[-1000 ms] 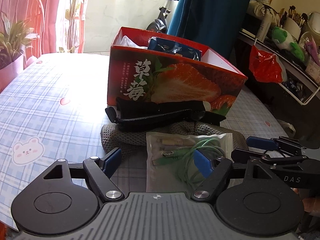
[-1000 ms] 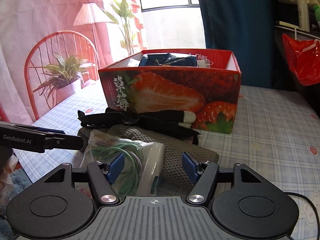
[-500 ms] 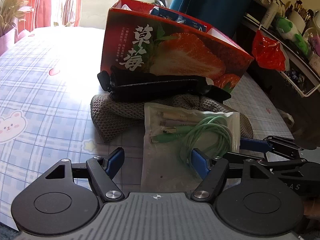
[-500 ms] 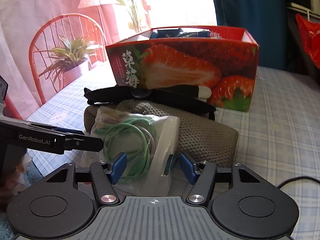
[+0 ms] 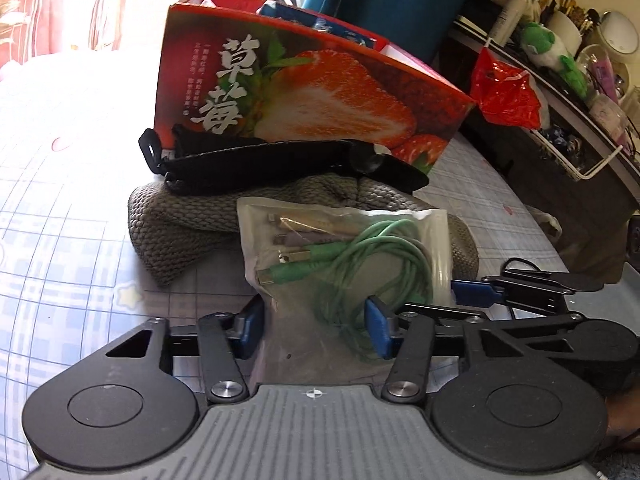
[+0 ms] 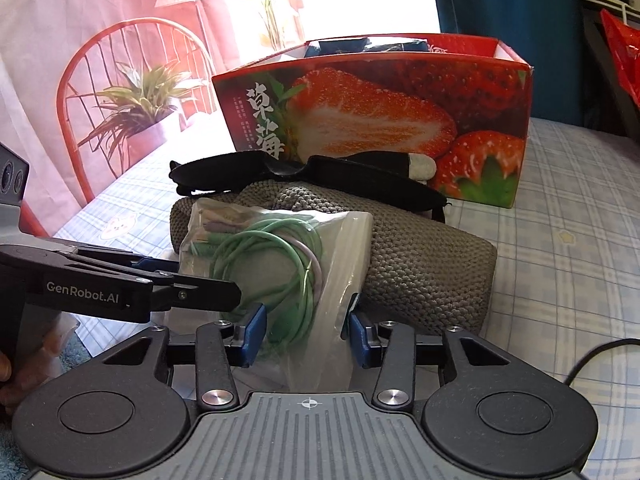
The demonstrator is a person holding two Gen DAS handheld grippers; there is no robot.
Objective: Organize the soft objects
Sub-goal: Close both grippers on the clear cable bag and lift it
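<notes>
A clear plastic bag of green cables [image 5: 344, 256] lies half on a grey knitted cloth [image 5: 176, 228] near the table's front edge. My left gripper [image 5: 316, 330] is closing with the bag's near end between its blue pads; the bag still looks flat there. My right gripper [image 6: 306, 334] is closing on the same bag [image 6: 280, 256] from the other side, and the plastic bunches against both pads. A black strap-like fabric piece [image 5: 256, 164] rests across the grey cloth [image 6: 428, 256], right in front of the red strawberry box [image 5: 320, 92], which holds dark items.
The table wears a blue checked cloth [image 5: 60, 220]. A red wire chair [image 6: 100, 80] and a potted plant [image 6: 140, 96] stand beyond the left edge. A red plastic bag [image 5: 504, 96] hangs from a cluttered shelf [image 5: 560, 60] on the right. A black cord [image 6: 600, 352] lies by the right gripper.
Both grippers have sunk and tipped down toward the cable bag. Their jaws have narrowed around it, and the plastic now crumples between the right gripper's pads.
</notes>
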